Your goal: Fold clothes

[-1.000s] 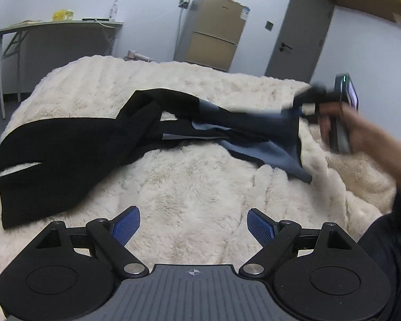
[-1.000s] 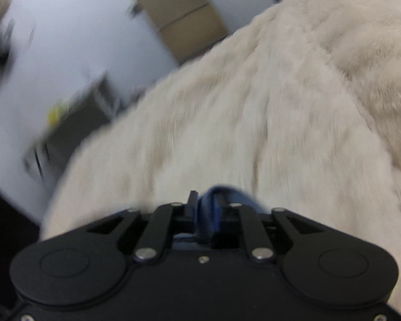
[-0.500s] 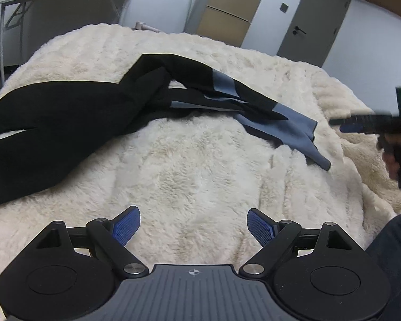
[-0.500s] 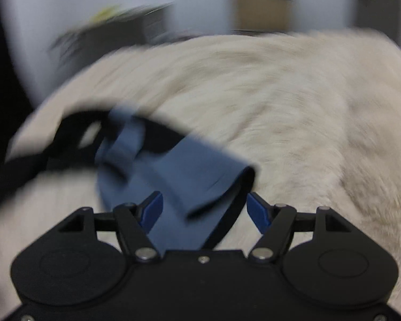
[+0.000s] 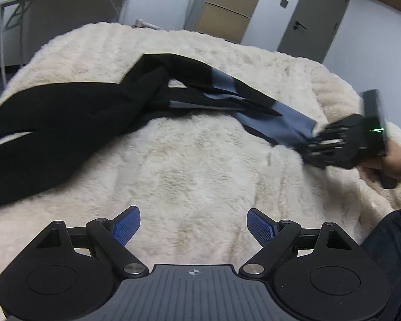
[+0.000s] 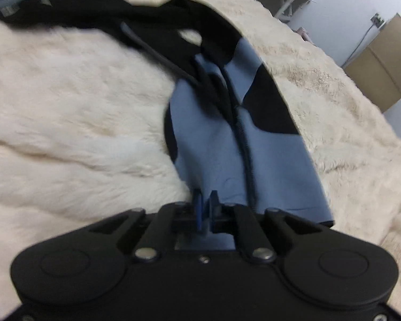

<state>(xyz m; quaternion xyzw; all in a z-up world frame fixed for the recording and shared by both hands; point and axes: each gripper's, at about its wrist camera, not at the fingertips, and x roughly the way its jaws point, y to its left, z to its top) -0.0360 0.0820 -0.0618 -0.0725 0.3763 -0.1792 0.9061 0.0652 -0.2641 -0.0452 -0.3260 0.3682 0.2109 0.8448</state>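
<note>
- Garment (image 5: 66,123): your black-and-blue piece of clothing lies strung out and twisted across the cream blanket (image 5: 200,165) on the bed. Its black bulk is toward the blanket's left edge and its blue end toward the right edge.
- Progress: judging from how the garment lies, no fold has been made. The cloth is bunched and twisted along its middle rather than flat, so the work is at its start. You have yet to spread it smooth, lay the halves together and tidy the result.
- Right tool (image 6: 204,210): your right tool has just closed, and its jaws now stand together, pinched on the hem of the garment's blue end (image 6: 227,155). The left camera shows the same tool at the blanket's right edge, with the blue cloth running into its tip. The person's hand (image 5: 398,165) holds its grip.
- Left tool (image 5: 193,226): your left tool has its jaws wide apart over bare blanket, on the near side of the garment and well apart from it. It holds nothing and touches nothing.
- Background: beyond the blanket's far edge stand a desk (image 5: 61,2), a brown cabinet (image 5: 227,8) and a grey door (image 5: 312,13).
</note>
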